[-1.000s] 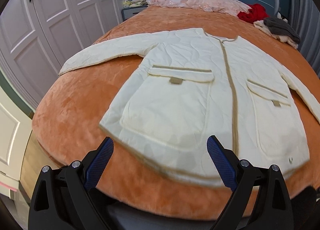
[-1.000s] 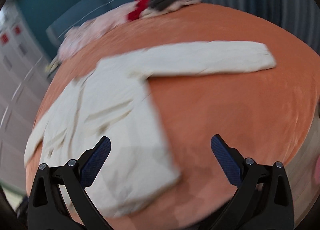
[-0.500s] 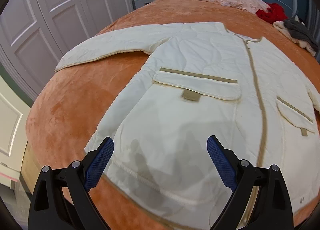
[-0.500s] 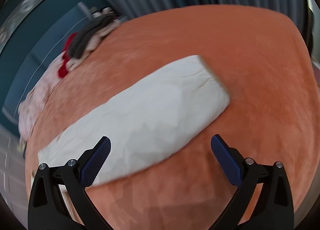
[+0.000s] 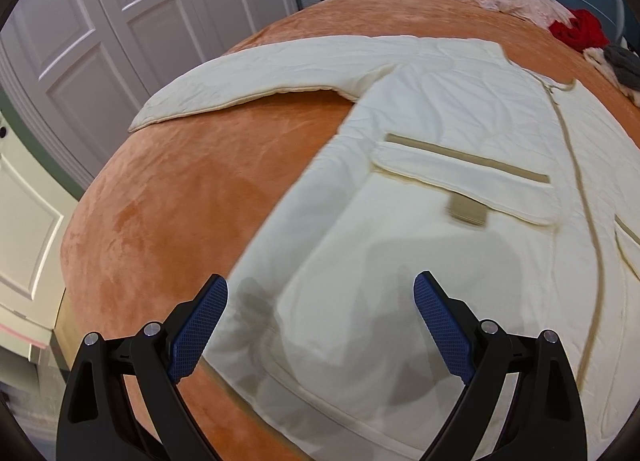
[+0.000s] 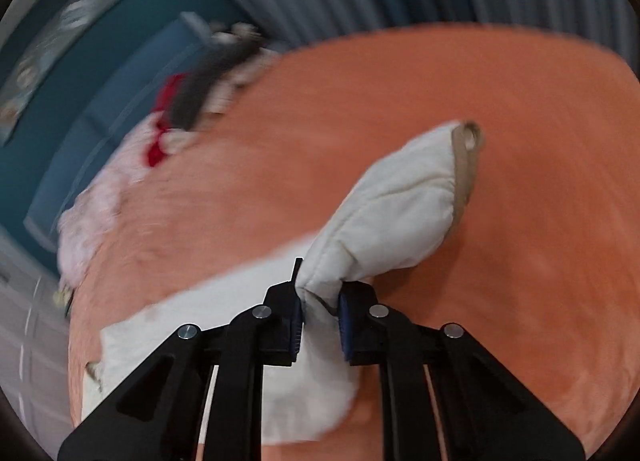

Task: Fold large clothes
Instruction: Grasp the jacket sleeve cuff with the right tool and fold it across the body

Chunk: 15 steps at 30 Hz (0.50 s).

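The right tongs (image 6: 320, 321) are pinched on the right sleeve (image 6: 400, 205) of a cream quilted jacket (image 5: 440, 221), gripping it a little back from the cuff (image 6: 464, 169). The padded end rises off the bed (image 6: 500, 101) and bulges beyond the pads, with the tan cuff binding turned toward the camera. The left tongs (image 5: 320, 317) are spread wide and hold nothing; they hang just above the lower left corner of the jacket, near its hem and side seam.

The jacket lies face up and flat on the orange bed cover, front closed, flap pocket (image 5: 464, 181) showing, and the left sleeve (image 5: 260, 81) stretched out toward the white wardrobe (image 5: 120, 21). Other clothes (image 5: 580, 29) sit in a heap near the head of the bed.

The step in hand looks like the first fold: bringing the right sleeve in over the body. The next move likely calls for carrying the pinched sleeve across the chest and laying it flat without dragging the jacket, while the left tongs either pin the body or go for the other sleeve.

Half a second ago the right tongs were open above a sleeve lying flat; now they have closed and lifted it. The left tongs have moved closer to the jacket and further toward its left edge, open as before.
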Each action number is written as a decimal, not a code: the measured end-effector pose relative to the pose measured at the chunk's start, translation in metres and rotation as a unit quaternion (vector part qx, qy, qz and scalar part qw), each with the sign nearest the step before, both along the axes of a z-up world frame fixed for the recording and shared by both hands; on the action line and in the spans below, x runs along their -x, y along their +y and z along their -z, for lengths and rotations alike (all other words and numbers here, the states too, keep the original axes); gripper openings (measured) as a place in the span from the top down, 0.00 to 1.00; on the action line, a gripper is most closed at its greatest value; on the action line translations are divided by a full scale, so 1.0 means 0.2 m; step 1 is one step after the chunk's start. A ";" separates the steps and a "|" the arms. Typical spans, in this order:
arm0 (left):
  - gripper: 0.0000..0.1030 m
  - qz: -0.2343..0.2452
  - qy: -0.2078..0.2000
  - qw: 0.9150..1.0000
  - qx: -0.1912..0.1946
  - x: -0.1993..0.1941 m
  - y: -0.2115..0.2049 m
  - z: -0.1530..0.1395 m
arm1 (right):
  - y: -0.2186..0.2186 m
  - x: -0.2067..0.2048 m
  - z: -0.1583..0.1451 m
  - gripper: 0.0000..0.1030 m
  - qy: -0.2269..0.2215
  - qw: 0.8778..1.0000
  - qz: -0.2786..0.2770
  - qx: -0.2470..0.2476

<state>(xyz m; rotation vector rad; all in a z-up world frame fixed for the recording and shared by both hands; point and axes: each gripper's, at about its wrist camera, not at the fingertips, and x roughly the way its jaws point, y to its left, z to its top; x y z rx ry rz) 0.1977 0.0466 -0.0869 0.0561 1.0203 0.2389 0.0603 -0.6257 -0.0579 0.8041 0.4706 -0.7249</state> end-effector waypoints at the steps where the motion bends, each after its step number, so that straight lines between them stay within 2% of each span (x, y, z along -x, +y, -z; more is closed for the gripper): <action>1: 0.10 -0.003 0.000 1.000 -0.001 0.00 0.02 0.00 | 0.08 -0.08 -0.11 0.88 -0.017 0.999 -0.027 0.023; 4: 0.10 -0.013 -0.005 1.000 0.002 -0.01 0.07 -0.01 | 0.31 -0.28 -0.34 0.88 -0.066 0.991 -0.102 0.054; 7: 0.10 -0.023 -0.007 1.000 0.007 0.00 0.12 -0.01 | 0.65 -0.51 -0.55 0.88 -0.104 0.970 -0.201 0.088; 10: 0.10 -0.033 -0.012 0.999 0.015 0.00 0.17 -0.02 | 1.09 -0.76 -0.69 0.88 -0.119 0.934 -0.314 0.119; 15: 0.10 -0.047 -0.015 0.999 0.022 0.01 0.26 -0.03 | 1.67 -1.01 -0.68 0.88 -0.101 0.882 -0.438 0.143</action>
